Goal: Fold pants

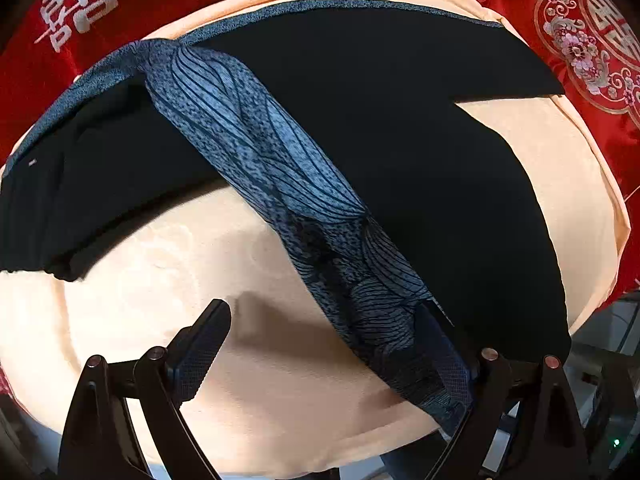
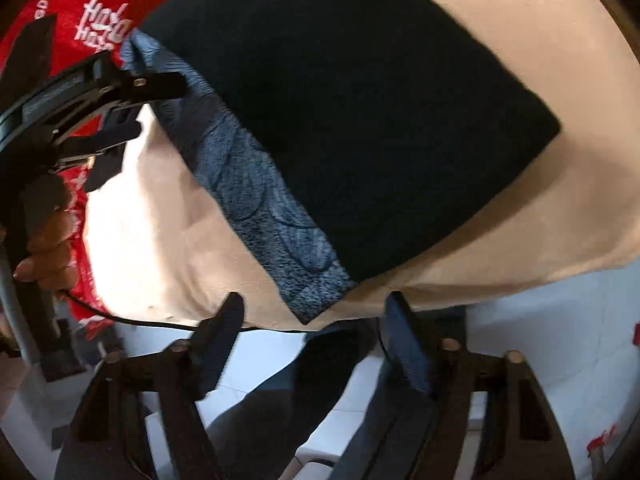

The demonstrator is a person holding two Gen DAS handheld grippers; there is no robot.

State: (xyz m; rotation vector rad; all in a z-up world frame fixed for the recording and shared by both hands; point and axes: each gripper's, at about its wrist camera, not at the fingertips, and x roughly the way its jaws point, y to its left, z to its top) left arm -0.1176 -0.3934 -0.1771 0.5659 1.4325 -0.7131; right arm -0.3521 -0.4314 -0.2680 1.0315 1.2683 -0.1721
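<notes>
Black pants (image 1: 360, 120) with a blue patterned side stripe (image 1: 248, 140) lie spread on a peach cloth (image 1: 160, 280). My left gripper (image 1: 326, 312) points down over the near end of the stripe, open wide; the stripe's end lies against the inner face of its right finger (image 1: 452, 360). In the right wrist view the pants (image 2: 360, 120) and stripe (image 2: 248, 192) run toward the cloth's near edge. My right gripper (image 2: 314, 300) is open, and the stripe's corner sits just ahead of its tips, untouched. The left gripper (image 2: 152, 108) shows at the far end of the stripe, held by a hand (image 2: 48, 240).
Red embroidered bedding (image 1: 100, 8) surrounds the peach cloth at the back and right (image 1: 592, 60). A thin black cable (image 2: 160, 324) runs along the cloth's near edge. Below that edge lie a white surface (image 2: 540, 320) and a dark shape (image 2: 300, 380).
</notes>
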